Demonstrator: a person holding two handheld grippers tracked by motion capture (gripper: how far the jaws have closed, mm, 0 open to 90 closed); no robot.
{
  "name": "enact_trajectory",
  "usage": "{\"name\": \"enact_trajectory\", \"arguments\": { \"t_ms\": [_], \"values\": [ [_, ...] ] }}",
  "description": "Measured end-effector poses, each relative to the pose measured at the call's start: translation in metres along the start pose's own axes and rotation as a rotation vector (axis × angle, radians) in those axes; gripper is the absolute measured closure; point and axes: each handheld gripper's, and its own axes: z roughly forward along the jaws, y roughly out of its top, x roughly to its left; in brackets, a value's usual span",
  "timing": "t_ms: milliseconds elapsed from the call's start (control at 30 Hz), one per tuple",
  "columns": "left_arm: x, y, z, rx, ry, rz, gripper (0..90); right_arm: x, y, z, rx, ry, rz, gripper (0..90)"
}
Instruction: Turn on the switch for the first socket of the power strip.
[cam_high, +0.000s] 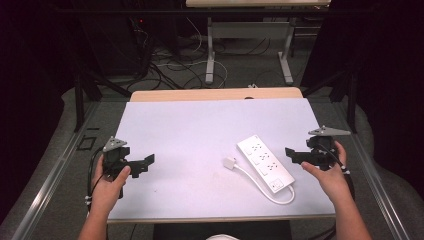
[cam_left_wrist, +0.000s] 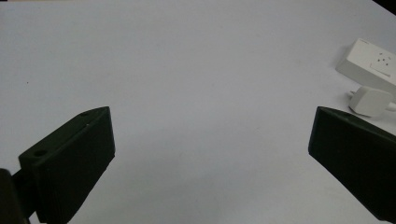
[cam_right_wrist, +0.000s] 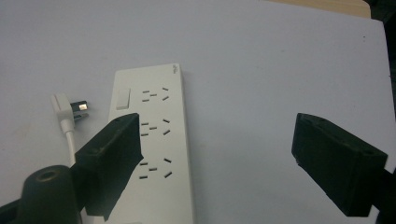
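Note:
A white power strip (cam_high: 265, 162) lies flat on the white table top (cam_high: 200, 125), right of centre, with its white cable (cam_high: 272, 194) looping back to a loose plug (cam_high: 229, 162) beside it. My right gripper (cam_high: 290, 155) is held just right of the strip, its jaws pointing left toward it, open and empty. In the right gripper view the strip (cam_right_wrist: 159, 112) runs partly under one jaw of the gripper (cam_right_wrist: 215, 123), and the plug (cam_right_wrist: 67, 107) lies farther left. My left gripper (cam_high: 146, 164) is open over bare table at the left. Its view (cam_left_wrist: 210, 121) shows the strip's end (cam_left_wrist: 373, 60) and plug (cam_left_wrist: 371, 100) far right.
A wooden strip (cam_high: 215, 94) borders the table's far edge. Metal rails (cam_high: 55, 175) run along both sides. Behind the table are a dark floor with tangled cables (cam_high: 170, 65) and the white legs of another table (cam_high: 210, 55).

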Motion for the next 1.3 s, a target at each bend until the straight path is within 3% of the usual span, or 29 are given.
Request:
{"name": "enact_trajectory", "arguments": {
  "t_ms": [533,933,1300],
  "values": [
    [-0.004,0.001,0.0,0.011,-0.02,0.013,0.3,0.021,0.001,0.003,0.031,0.04,-0.023,21.9],
    [-0.005,0.0,0.001,0.016,-0.022,0.019,0.3,0.027,-0.002,0.01,0.072,0.092,0.047,22.8],
    [-0.006,-0.001,0.002,0.007,-0.012,0.016,0.3,0.031,-0.005,0.016,0.106,0.125,0.075,30.9]
  ]
}}
